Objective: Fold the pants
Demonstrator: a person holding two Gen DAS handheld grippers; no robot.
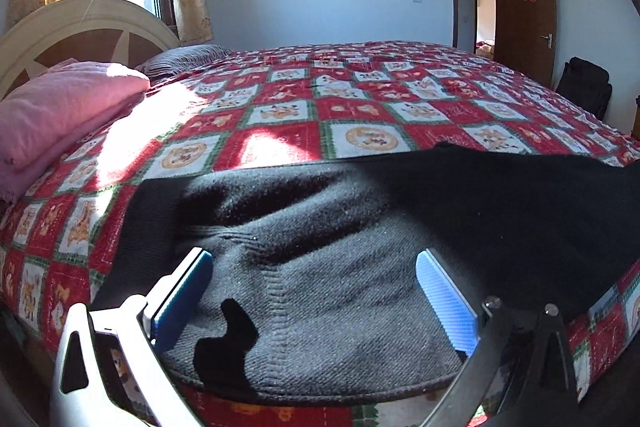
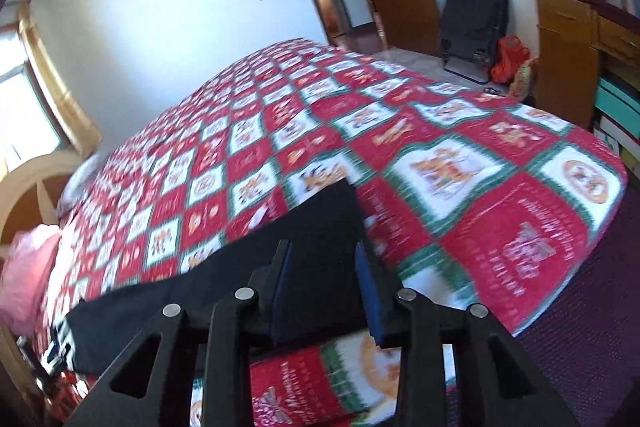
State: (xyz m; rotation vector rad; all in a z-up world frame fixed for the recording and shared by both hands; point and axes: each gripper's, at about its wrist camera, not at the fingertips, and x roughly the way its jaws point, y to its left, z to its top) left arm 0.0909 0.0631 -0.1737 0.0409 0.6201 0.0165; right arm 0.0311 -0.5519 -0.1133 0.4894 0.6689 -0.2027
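Pants (image 1: pixel 320 267) between left gripper (image 1: pixel 316 291) pads

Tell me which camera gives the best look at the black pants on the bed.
The left wrist view. The pants fill its lower half, sharp enough to show the knit texture, a stitched seam and the hem at the bed's edge. The right wrist view is motion-blurred and shows them only as a flat dark strip running toward the pink blanket.

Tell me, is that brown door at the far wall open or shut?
Open. The brown door stands swung away from its frame, and another room shows through the doorway.
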